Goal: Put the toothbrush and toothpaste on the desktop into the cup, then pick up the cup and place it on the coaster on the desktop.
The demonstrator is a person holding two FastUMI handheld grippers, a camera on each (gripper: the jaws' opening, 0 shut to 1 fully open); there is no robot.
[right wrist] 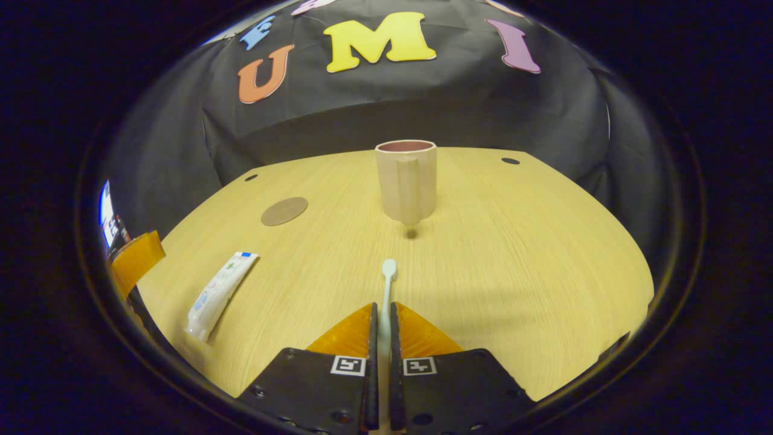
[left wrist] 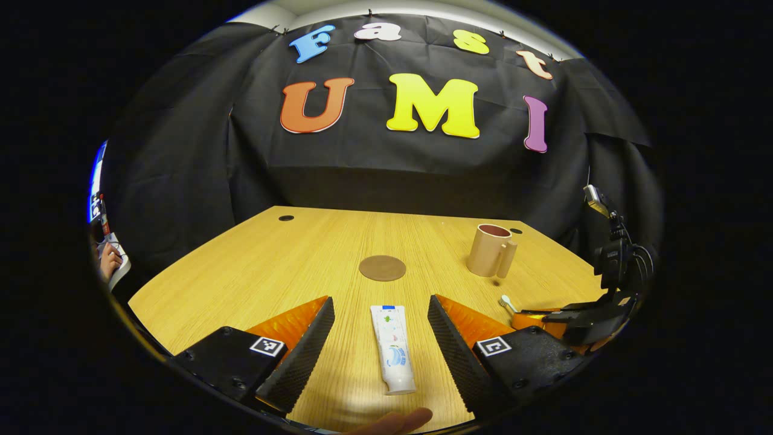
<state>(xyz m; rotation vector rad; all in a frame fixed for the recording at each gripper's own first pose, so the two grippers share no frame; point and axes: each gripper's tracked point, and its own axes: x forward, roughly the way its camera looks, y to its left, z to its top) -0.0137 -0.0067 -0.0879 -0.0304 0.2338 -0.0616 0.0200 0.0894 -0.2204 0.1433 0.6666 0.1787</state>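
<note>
A white toothpaste tube [left wrist: 392,348] lies flat on the wooden desktop between the fingers of my left gripper [left wrist: 380,311], which is open around it without touching. My right gripper [right wrist: 382,311] is shut on the pale toothbrush [right wrist: 387,284], whose head points toward the beige cup [right wrist: 406,180]. The cup stands upright, handle facing the right gripper, a short way beyond the brush head. In the left gripper view the cup [left wrist: 490,250] is at the right, the toothbrush head [left wrist: 506,301] pokes out of the right gripper [left wrist: 531,314], and a round brown coaster [left wrist: 382,267] lies straight ahead.
The coaster [right wrist: 284,211] and the toothpaste [right wrist: 218,293] lie left of the cup in the right gripper view. The desktop [left wrist: 253,272] has small dark cable holes near its far edge. A fingertip [left wrist: 398,420] shows at the bottom; a hand [left wrist: 110,260] rests at far left.
</note>
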